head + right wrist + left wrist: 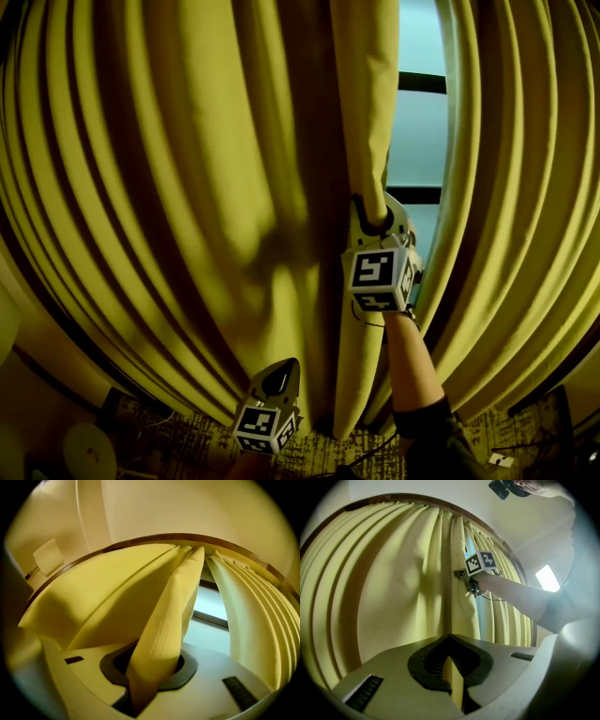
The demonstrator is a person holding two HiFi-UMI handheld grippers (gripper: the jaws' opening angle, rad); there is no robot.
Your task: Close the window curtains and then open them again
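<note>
Curtain [366, 112] edge is clamped between the right gripper [372, 223] fingers, with the window [419, 141] gap just right of them. The left gripper [277, 378], lower down, seems to pinch a thin fold. Closing looks in hand, and next that edge needs drawing across to the far panel [525, 187].

Yellow, pleated: left curtain [169, 187], right curtain [525, 187]; narrow gap between.

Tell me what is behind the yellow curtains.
Through the gap between the curtains, a window shows pale glass crossed by dark bars. The fabric covers the rest of the window, so nothing more can be seen.
</note>
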